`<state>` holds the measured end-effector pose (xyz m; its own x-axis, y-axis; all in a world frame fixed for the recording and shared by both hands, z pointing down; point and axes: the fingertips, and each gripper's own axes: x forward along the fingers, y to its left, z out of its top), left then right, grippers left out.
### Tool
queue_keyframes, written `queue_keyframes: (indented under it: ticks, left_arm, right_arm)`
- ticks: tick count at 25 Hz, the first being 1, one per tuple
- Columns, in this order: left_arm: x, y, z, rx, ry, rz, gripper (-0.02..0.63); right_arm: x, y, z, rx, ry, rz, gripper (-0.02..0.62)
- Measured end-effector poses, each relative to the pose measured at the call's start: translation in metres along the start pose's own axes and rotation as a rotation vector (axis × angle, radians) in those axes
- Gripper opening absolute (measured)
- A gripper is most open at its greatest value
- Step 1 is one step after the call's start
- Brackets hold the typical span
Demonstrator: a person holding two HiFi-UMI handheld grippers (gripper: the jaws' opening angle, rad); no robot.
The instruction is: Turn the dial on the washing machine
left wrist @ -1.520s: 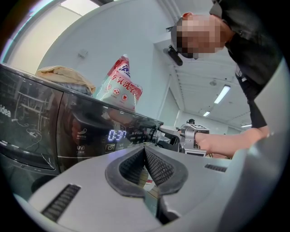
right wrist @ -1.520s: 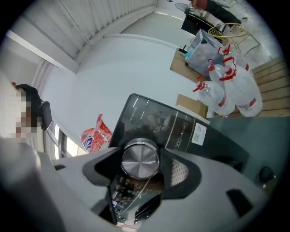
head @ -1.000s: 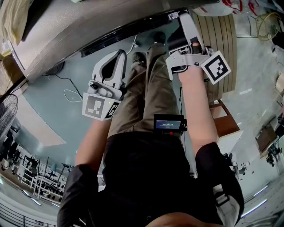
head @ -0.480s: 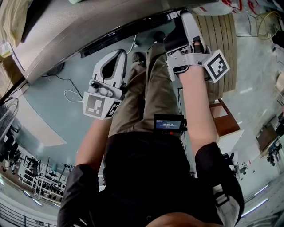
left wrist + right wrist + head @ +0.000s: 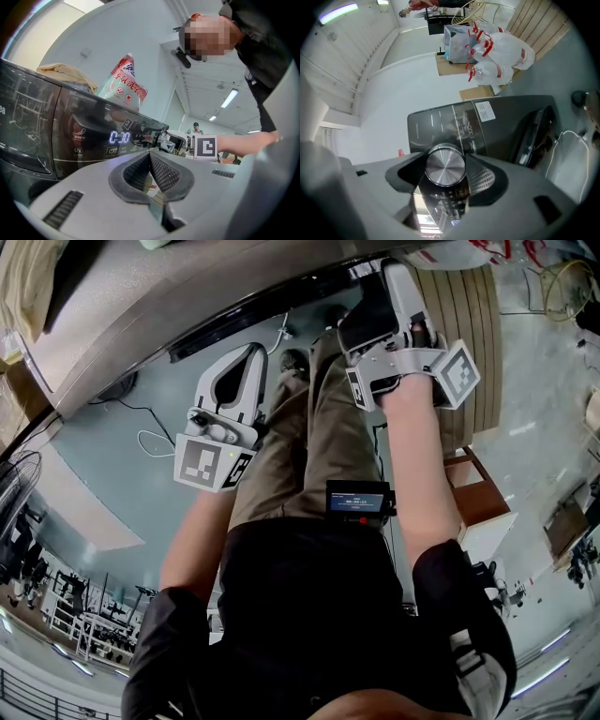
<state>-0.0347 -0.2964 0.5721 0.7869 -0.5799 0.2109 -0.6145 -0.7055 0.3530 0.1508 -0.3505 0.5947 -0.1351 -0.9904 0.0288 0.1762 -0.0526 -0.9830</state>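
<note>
In the head view the washing machine [image 5: 187,296] is showing only its grey top and dark front edge. The right tongs [image 5: 446,165] are covering the dial there, and their tips are running out of sight under that edge. The right gripper view is showing the silver dial [image 5: 445,159] on the dark control panel, sitting between the two pads, which are pressing on its sides and hiding its rim. The print around it is too small to read.

The left tongs [image 5: 150,157] are pinching shut on nothing and hanging apart from the machine's front, with bare floor [image 5: 112,456] and a loose white cable [image 5: 150,442] below them. The lit display [image 5: 119,137] is glowing beyond their tips. The right tongs are working close to the panel, with a wooden slat wall [image 5: 469,324] just beside them and the person's trouser leg [image 5: 309,437] between the two arms.

Compared with a second ago, the right tongs are lying rolled about their own length: the marker cube [image 5: 459,374] is now tilting and a second marker face is showing. The left tongs are sitting where they were.
</note>
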Motion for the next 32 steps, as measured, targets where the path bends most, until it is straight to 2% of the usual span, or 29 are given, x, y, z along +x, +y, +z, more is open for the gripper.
queue_keyframes:
  ticks: [14, 23, 28, 30, 32]
  left_arm:
    - [0.007, -0.007, -0.001, 0.003, 0.003, -0.019, -0.005]
    - [0.007, -0.007, -0.001, 0.005, 0.006, -0.025, -0.005]
    - [0.008, -0.008, -0.002, 0.005, 0.008, -0.027, -0.005]
    - [0.008, -0.008, -0.001, 0.006, 0.008, -0.028, -0.005]
    - [0.008, -0.008, -0.001, 0.007, 0.008, -0.030, -0.005]
  right_arm:
    - [-0.002, -0.005, -0.002, 0.216, -0.032, 0.012, 0.275]
    - [-0.002, -0.012, -0.006, 0.402, -0.027, 0.032, 0.275]
    - [-0.002, -0.011, -0.005, 0.359, -0.013, 0.029, 0.275]
    - [-0.003, -0.011, -0.002, 0.300, -0.013, 0.020, 0.275]
    - [-0.006, -0.009, 0.006, 0.179, -0.019, -0.003, 0.278]
